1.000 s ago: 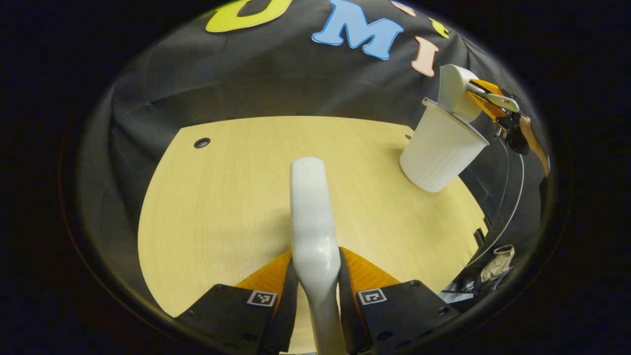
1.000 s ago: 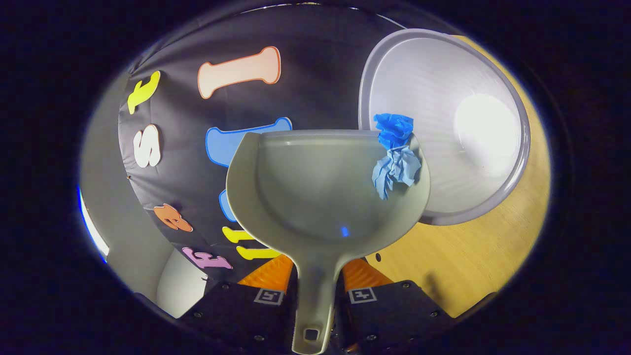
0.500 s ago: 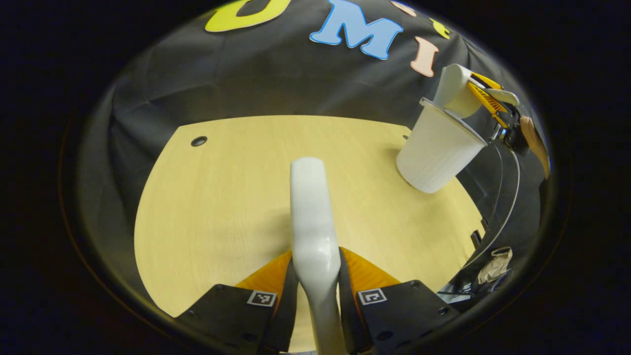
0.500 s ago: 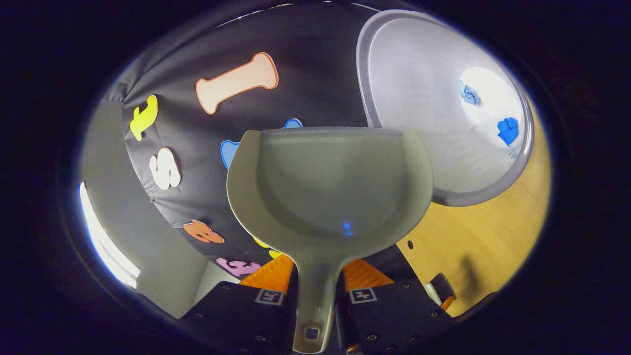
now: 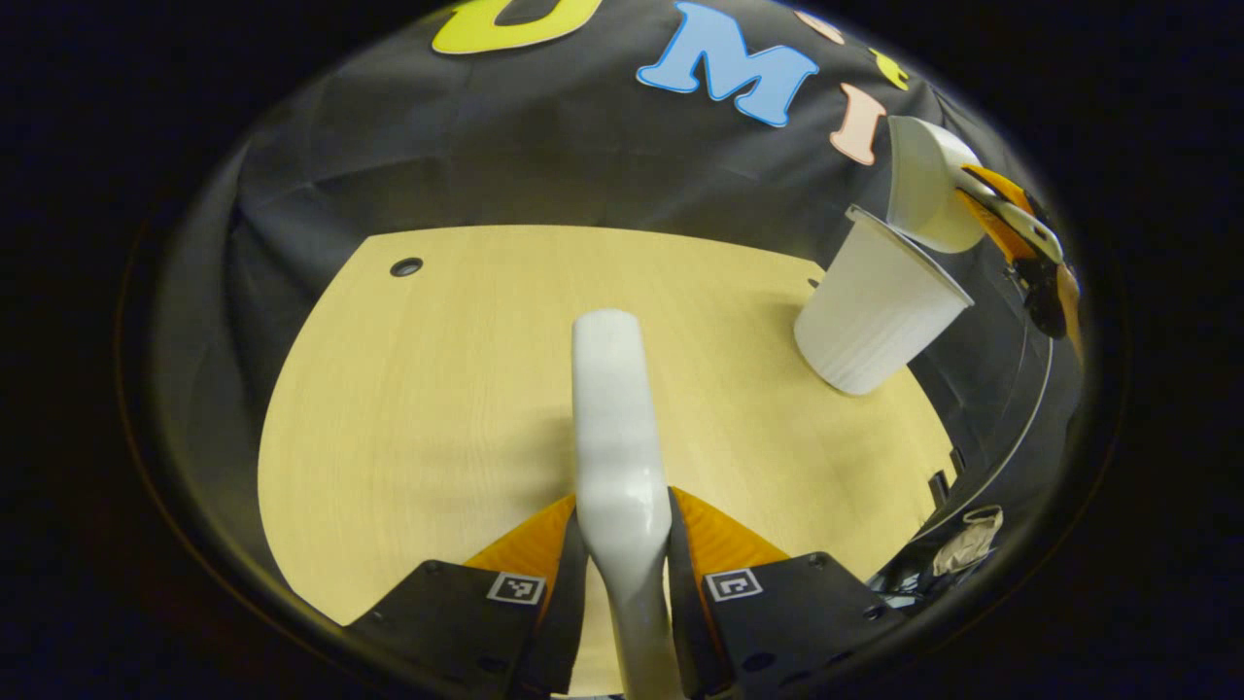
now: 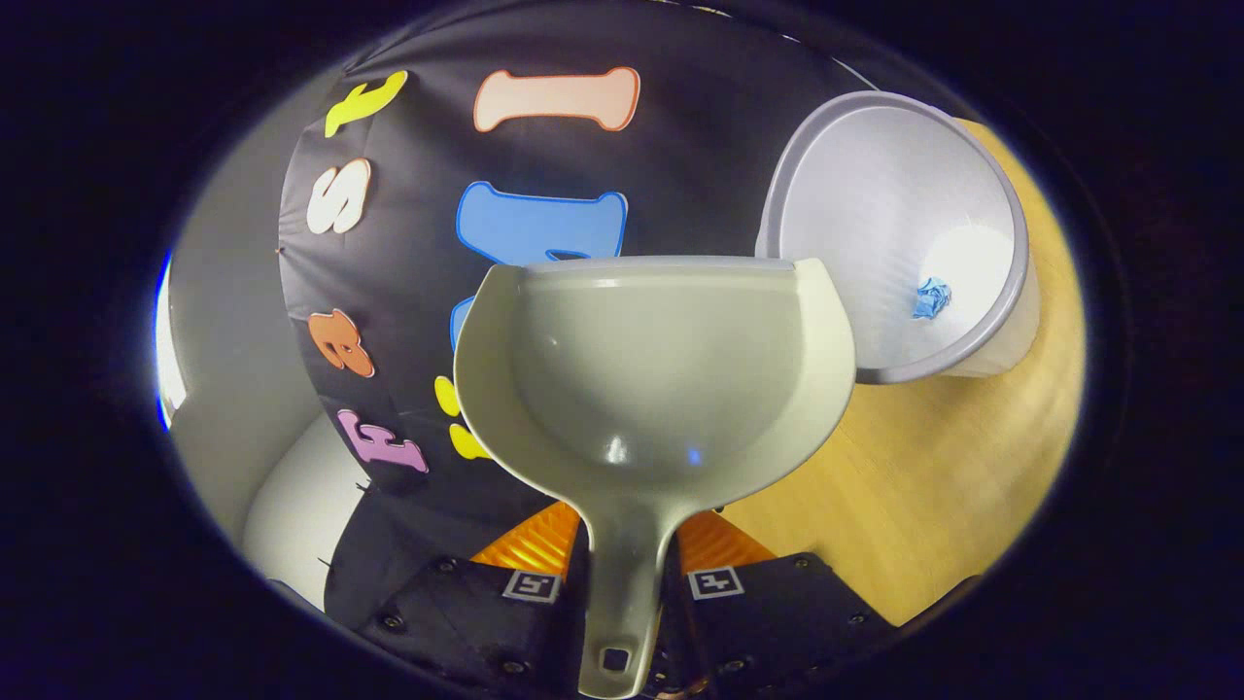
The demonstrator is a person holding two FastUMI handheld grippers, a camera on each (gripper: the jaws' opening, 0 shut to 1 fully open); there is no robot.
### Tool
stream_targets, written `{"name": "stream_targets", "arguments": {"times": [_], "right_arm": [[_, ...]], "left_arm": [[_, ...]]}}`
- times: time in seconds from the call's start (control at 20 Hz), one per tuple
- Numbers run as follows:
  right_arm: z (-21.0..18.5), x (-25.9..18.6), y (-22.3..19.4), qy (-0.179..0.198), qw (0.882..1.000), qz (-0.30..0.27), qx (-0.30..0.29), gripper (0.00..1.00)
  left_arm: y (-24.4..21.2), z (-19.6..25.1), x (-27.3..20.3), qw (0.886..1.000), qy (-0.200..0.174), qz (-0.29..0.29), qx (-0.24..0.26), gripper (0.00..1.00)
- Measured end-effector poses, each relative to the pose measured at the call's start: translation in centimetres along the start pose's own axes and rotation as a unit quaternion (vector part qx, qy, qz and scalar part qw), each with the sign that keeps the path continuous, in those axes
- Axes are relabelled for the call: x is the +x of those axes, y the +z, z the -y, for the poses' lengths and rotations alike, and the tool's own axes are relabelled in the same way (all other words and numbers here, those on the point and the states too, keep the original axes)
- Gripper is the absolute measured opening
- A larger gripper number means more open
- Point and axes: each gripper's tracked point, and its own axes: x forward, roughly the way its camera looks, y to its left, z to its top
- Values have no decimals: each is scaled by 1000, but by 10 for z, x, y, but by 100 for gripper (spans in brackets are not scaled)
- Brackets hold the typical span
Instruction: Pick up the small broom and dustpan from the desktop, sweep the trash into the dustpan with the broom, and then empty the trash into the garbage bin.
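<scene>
The task is judged nearly done: the dustpan (image 6: 653, 369), pinched by its handle in the right claw (image 6: 624, 569), is held empty beside the garbage bin (image 6: 899, 233), where crumpled blue paper (image 6: 931, 297) is seen, while the broom handle (image 5: 612, 428) is clamped in the left claw (image 5: 622, 559) over the bench (image 5: 428, 389).

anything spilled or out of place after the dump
Nothing stands out. The grey plastic dustpan is empty, a crumpled blue paper scrap lies inside the upright white ribbed bin, and no scraps show on the wooden desktop.
</scene>
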Motion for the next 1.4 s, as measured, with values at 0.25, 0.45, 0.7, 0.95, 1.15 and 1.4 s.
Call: {"name": "stream_targets", "arguments": {"times": [0.25, 0.45, 0.7, 0.95, 1.15, 1.4], "right_arm": [[23, -3, -59, -69, 989, -24, -131, 33], [45, -3, -103, -120, 965, -42, -229, 33], [88, 1, -143, -193, 924, -66, -323, 33], [146, -2, -164, -259, 885, -87, -377, 33], [193, -6, -174, -310, 857, -110, -397, 33], [236, -14, -182, -353, 837, -137, -394, 34]], "left_arm": [[-4, -15, 4, 1000, 12, -2, -5, 46], [-10, -24, 5, 1000, 15, -7, -9, 43], [-22, -41, 6, 1000, 21, -18, 5, 48], [-34, -50, 8, 999, 27, -33, -5, 46], [-41, -51, 16, 998, 26, -46, -16, 44], [-49, -53, 24, 997, 37, -57, -24, 48]]}}
